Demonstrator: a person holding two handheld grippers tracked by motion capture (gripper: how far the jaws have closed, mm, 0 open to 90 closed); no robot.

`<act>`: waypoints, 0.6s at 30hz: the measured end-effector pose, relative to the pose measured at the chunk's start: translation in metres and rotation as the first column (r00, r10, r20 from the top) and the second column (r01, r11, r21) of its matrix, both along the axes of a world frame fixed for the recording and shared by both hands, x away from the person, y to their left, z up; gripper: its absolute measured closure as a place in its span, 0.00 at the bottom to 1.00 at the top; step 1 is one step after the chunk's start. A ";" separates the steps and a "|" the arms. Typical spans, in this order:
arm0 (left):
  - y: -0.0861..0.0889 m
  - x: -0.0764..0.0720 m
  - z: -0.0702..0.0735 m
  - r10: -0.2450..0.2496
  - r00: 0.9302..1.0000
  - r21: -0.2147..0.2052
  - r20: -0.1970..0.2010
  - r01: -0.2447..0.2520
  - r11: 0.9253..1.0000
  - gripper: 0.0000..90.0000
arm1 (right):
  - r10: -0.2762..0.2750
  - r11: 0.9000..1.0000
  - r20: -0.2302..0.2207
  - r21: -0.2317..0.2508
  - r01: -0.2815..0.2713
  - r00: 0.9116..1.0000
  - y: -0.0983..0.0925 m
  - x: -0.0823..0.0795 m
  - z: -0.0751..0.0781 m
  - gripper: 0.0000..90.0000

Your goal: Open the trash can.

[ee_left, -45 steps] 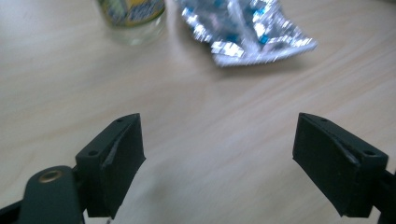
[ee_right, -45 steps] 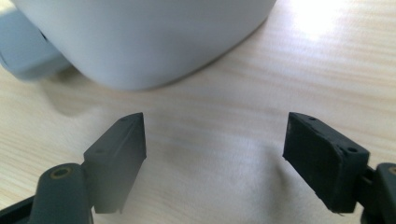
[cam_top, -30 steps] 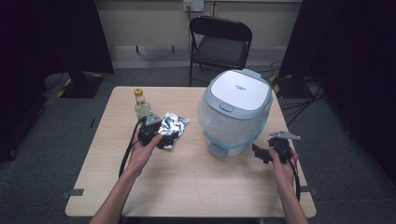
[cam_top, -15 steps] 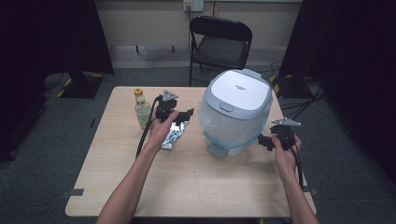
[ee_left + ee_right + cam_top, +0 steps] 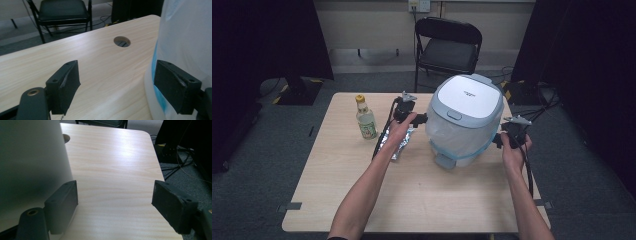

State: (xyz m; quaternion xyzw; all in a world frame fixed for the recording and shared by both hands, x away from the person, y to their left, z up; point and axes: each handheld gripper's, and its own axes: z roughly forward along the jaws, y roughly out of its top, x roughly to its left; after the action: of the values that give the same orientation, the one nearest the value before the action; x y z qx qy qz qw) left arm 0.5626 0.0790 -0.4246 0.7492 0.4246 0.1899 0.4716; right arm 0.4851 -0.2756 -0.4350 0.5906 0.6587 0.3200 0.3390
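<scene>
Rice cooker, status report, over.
Left gripper and right gripper open, flanking rice cooker. Cooker upright, lid shut. Foil pouch under left forearm, bottle aside.

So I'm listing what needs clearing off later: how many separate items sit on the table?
3. A rice cooker stands right of centre, a small bottle stands left, and a foil packet lies between them, partly under the left forearm. Something smaller could be hidden behind the cooker.

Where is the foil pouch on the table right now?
In the high view the foil pouch lies on the table's left half, under the left gripper, between the bottle and the rice cooker.
</scene>
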 end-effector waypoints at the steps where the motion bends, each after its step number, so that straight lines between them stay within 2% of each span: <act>1: -0.002 0.000 -0.001 -0.005 1.000 -0.011 -0.006 0.005 1.000 0.23 | -0.012 1.000 0.003 0.007 0.012 1.000 0.000 0.002 0.000 0.22; 2: -0.004 0.000 -0.002 -0.026 1.000 -0.022 -0.001 0.026 0.999 0.22 | -0.004 1.000 0.009 0.014 0.004 1.000 0.001 0.004 0.000 0.26; 5: -0.010 -0.003 -0.001 -0.067 0.997 -0.015 0.033 0.067 0.998 0.24 | -0.003 1.000 0.023 0.020 0.003 1.000 0.002 0.005 0.001 0.30; 6: -0.010 -0.003 0.000 -0.076 0.996 -0.032 0.037 0.078 0.996 0.30 | 0.006 1.000 0.033 0.025 -0.007 0.999 0.002 0.004 0.001 0.31; 7: -0.010 -0.004 0.001 -0.081 0.996 -0.055 0.035 0.083 0.995 0.30 | 0.006 1.000 0.033 0.025 -0.007 0.999 0.002 0.004 0.001 0.31; 8: -0.010 -0.005 0.002 -0.091 0.995 -0.039 0.051 0.093 0.995 0.36 | 0.018 0.999 0.035 0.047 -0.020 0.999 0.001 0.004 0.002 0.37; 9: -0.011 -0.006 0.003 -0.110 0.992 -0.033 0.057 0.112 0.993 0.36 | 0.018 0.999 0.035 0.047 -0.020 0.999 0.001 0.004 0.002 0.37; 11: -0.013 -0.010 0.005 -0.140 0.987 -0.021 0.076 0.142 0.990 0.54 | 0.038 0.997 0.030 0.069 -0.040 0.999 0.001 0.004 0.003 0.44; 13: -0.014 -0.015 0.005 -0.144 0.986 -0.026 0.087 0.147 0.989 0.61 | 0.059 0.996 0.041 0.069 -0.062 0.997 0.002 0.005 0.003 0.52; 15: -0.011 -0.018 0.003 -0.172 0.982 -0.053 0.074 0.176 0.983 0.65 | 0.077 0.995 0.050 0.066 -0.080 0.996 0.003 0.006 0.002 0.58; 16: -0.007 -0.021 0.001 -0.183 0.981 -0.088 0.067 0.188 0.978 0.66 | 0.104 0.991 0.050 0.080 -0.108 0.993 0.004 0.008 0.002 0.64; 17: -0.005 -0.022 0.000 -0.193 0.979 -0.106 0.068 0.199 0.974 0.66 | 0.104 0.991 0.050 0.080 -0.108 0.993 0.004 0.008 0.002 0.64; 18: -0.002 -0.027 -0.001 -0.195 0.979 -0.142 0.065 0.202 0.969 0.65 | 0.110 0.989 0.047 0.091 -0.114 0.993 0.004 0.008 0.002 0.65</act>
State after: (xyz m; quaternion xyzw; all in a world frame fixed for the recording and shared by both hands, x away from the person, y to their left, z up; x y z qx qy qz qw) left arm 0.5360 0.0770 -0.4260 0.7458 0.3484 0.1287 0.5529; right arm 0.4935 -0.2714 -0.4329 0.5612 0.6678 0.3814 0.3060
